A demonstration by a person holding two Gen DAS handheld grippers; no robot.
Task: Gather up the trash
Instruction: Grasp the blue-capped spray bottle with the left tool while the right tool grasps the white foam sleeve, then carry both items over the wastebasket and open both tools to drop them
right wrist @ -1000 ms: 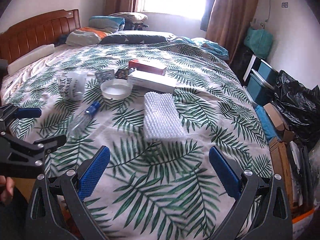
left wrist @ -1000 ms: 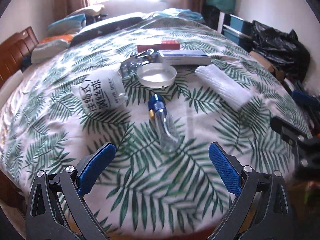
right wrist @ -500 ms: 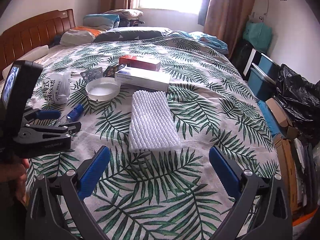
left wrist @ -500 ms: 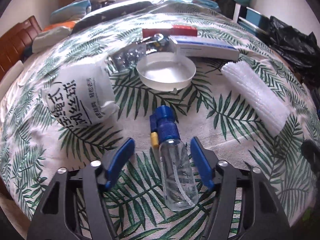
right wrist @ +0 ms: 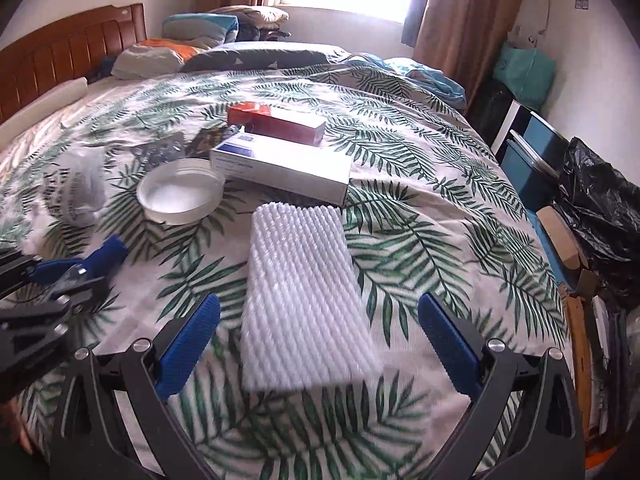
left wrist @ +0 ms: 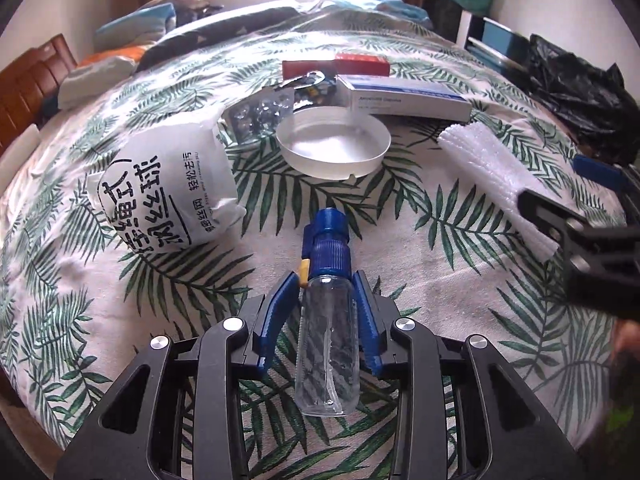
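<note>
The left gripper (left wrist: 326,300) has just been closing its jaws on the clear bottle (left wrist: 328,344) lying on the bed (left wrist: 460,280), blue cap pointing far. The right gripper (right wrist: 318,332) has jaws wide apart around the white foam sheet's (right wrist: 304,292) near end.

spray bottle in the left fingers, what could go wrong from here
The left gripper has just been closing on the clear spray bottle, a smooth round body that might squirt out forward. The right gripper, open over the white foam sheet, sits close beside; the two could bump.
</note>
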